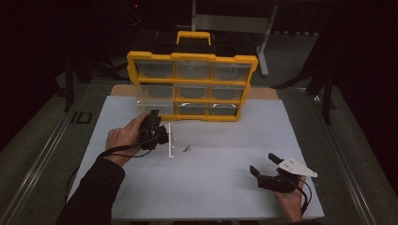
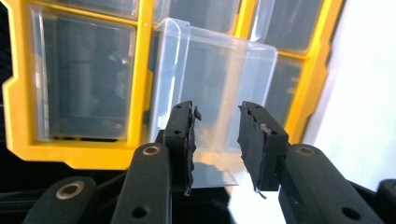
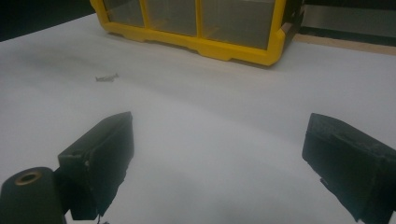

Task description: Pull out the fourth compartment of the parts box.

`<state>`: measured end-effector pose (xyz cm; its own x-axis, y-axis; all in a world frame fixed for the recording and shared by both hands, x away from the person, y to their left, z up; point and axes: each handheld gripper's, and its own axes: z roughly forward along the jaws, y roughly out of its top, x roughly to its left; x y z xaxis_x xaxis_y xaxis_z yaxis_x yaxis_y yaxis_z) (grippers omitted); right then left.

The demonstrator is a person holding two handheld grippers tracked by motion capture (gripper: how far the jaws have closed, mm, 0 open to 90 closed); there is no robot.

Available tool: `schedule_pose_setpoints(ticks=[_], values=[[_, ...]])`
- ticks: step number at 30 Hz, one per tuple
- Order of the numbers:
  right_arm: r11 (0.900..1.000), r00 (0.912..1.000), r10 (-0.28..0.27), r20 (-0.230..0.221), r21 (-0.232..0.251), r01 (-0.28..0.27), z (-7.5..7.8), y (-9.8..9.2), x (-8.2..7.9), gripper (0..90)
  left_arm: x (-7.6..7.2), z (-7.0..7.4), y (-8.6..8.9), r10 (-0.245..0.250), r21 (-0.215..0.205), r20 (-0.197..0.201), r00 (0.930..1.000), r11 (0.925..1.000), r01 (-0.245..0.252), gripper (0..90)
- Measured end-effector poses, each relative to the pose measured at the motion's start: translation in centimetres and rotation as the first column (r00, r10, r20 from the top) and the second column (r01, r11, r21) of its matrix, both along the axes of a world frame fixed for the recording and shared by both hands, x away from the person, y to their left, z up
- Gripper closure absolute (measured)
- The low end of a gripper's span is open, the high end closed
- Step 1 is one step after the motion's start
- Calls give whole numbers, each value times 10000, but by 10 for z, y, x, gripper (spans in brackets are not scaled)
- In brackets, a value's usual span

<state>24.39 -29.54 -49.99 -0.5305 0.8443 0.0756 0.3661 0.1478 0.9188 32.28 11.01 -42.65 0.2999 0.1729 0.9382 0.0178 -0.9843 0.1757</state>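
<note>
A yellow organiser (image 1: 192,57) with clear compartments stands upright at the back of the white table (image 1: 211,187). One clear plastic bin (image 1: 151,101) sticks out of its lower left cell. My left gripper (image 1: 155,115) is just in front of that bin, held in a hand coming from the left. In the left gripper view the bin (image 2: 215,79) rises beyond the jaws of the left gripper (image 2: 215,135), which stand apart without pressing on it. My right gripper (image 1: 265,164) rests near the table's front right, jaws wide apart over bare table (image 3: 217,154).
A thin white strip (image 1: 171,140) with small holes lies on the table just right of the left hand. A small screw (image 1: 187,149) lies beside it, and the screw (image 3: 106,77) also shows in the right gripper view. The organiser's yellow frame (image 3: 224,49) stands behind.
</note>
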Motion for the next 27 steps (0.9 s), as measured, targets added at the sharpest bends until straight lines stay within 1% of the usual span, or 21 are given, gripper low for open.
schedule_pose_setpoints(ticks=[1, 3, 5, 6, 7, 9, 10, 12, 13, 14, 15, 17, 19, 20, 21, 22, 24, 25, 26, 27], values=[[10000, 10000, 5, 9, -6, -5, 0, 0, 0, 89, 0, 0, 0, -12, -281, -136, 9999, 9996, 8, 646], [10000, 10000, 9, 25, -14, -9, 0, 0, 0, 88, -2, 0, 1, 27, -706, -391, 9992, 9975, -54, 638], [10000, 10000, 12, 15, -28, -12, 0, 1, 1, 89, -4, -1, 1, 1, -1098, -667, 9978, 9939, -74, 630], [10000, 10000, 14, 11, -36, -14, 0, 1, 1, 89, -5, -2, 2, 8, -1363, -820, 9966, 9906, -120, 626], [10000, 10000, 22, 7, -33, -22, 0, 1, 1, 89, -5, -2, 2, 43, -1487, -991, 9951, 9887, -191, 623], [10000, 10000, 18, 10, -21, -18, 0, 1, 1, 88, -6, -3, 3, -7, -1960, -1213, 9926, 9803, -233, 617], [10000, 10000, 14, 8, -4, -14, 0, 0, 1, 89, -6, -4, 4, 7, -2115, -1362, 9907, 9769, -298, 614], [10000, 10000, 13, 10, 14, -13, 0, 0, 1, 89, -6, -5, 5, -14, -2524, -1617, 9868, 9668, -400, 601], [10000, 10000, 13, 10, 14, -13, 0, 0, 1, 89, -6, -5, 5, -14, -2524, -1617, 9868, 9668, -400, 594], [10000, 10000, 17, 5, 19, -17, 0, 0, 1, 89, -6, -6, 6, -28, -2824, -1825, 9832, 9580, -497, 594], [10000, 10000, 25, 9, 9, -25, 0, 0, 1, 89, -6, -6, 7, -42, -3022, -1947, 9809, 9516, -559, 585], [10000, 10000, 40, 2, -10, -40, 0, 0, 1, 88, -6, -6, 10, -75, -3559, -2200, 9755, 9316, -731, 568], [10000, 10000, 32, -14, 3, -32, 0, 0, 1, 89, -7, -5, 13, -140, -4097, -2472, 9689, 9076, -914, 554], [10000, 10000, 15, -6, 21, -15, 0, 0, 1, 88, -7, -5, 15, -181, -4435, -2578, 9660, 8905, -1017, 550], [10000, 10000, 9, -7, 32, -9, 0, -1, 1, 88, -7, -5, 17, -242, -4709, -2696, 9627, 8753, -1099, 546], [10000, 10000, 6, -6, 47, -6, 0, -1, 1, 88, -8, -4, 19, -311, -4987, -2848, 9581, 8584, -1203, 538], [10000, 10000, 24, -11, 17, -24, 0, 0, 1, 89, -8, -4, 24, -456, -5607, -3087, 9501, 8156, -1430, 522], [10000, 10000, 24, -11, 17, -24, 0, 0, 1, 89, -8, -4, 24, -456, -5607, -3087, 9501, 8156, -1430, 514], [10000, 10000, 38, -3, 4, -38, 0, 0, 1, 89, -11, -4, 32, -662, -6278, -3370, 9392, 7592, -1717, 514], [10000, 10000, 38, -3, 4, -38, 0, 0, 1, 89, -11, -4, 32, -662, -6278, -3370, 9392, 7592, -1717, 487]])
